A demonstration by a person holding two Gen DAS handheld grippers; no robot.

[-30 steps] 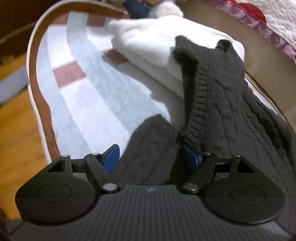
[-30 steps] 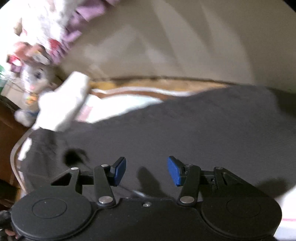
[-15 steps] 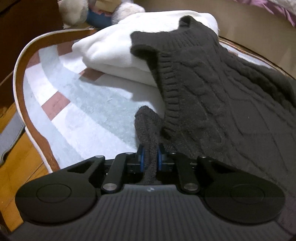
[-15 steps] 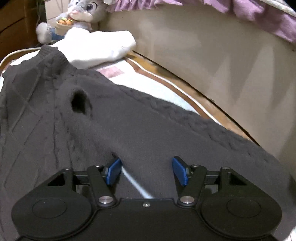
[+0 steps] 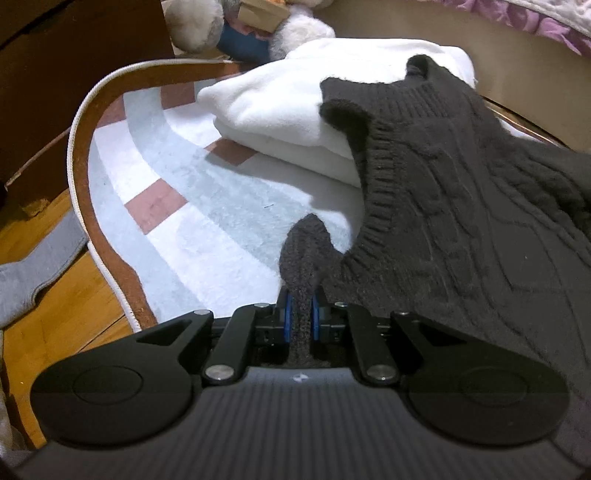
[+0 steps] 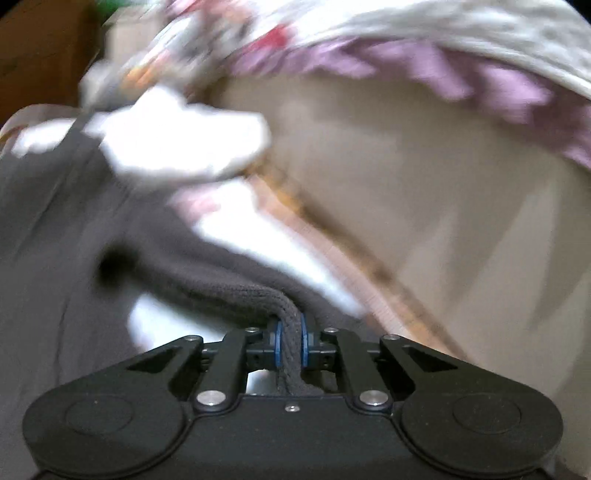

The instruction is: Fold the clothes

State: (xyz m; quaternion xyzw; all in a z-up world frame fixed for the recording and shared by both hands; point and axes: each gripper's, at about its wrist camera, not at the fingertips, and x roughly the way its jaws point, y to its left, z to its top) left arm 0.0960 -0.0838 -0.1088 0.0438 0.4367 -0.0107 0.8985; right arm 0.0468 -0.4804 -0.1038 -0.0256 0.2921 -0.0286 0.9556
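A dark cable-knit sweater (image 5: pixel 461 206) lies spread over a striped rug (image 5: pixel 177 221), its ribbed hem partly draped over a folded white garment (image 5: pixel 295 103). My left gripper (image 5: pixel 300 317) is shut on a bunched edge of the sweater, which rises in a hump just ahead of the blue pads. In the blurred right wrist view, my right gripper (image 6: pixel 290 343) is shut on a ribbed fold of the same sweater (image 6: pixel 55 229), and the white garment (image 6: pixel 184 144) lies further back.
The rug's brown border (image 5: pixel 110 229) ends at a wooden floor (image 5: pixel 51 325) on the left, where a grey cloth (image 5: pixel 33 273) lies. Plush toys (image 5: pixel 207 22) sit beyond the rug. A beige bed side (image 6: pixel 424 192) with a purple-frilled cover (image 6: pixel 480 81) rises on the right.
My left gripper closed on the sweater edge a second ago and holds it. My right gripper, open half a second ago, has shut on a sweater fold and is moving fast.
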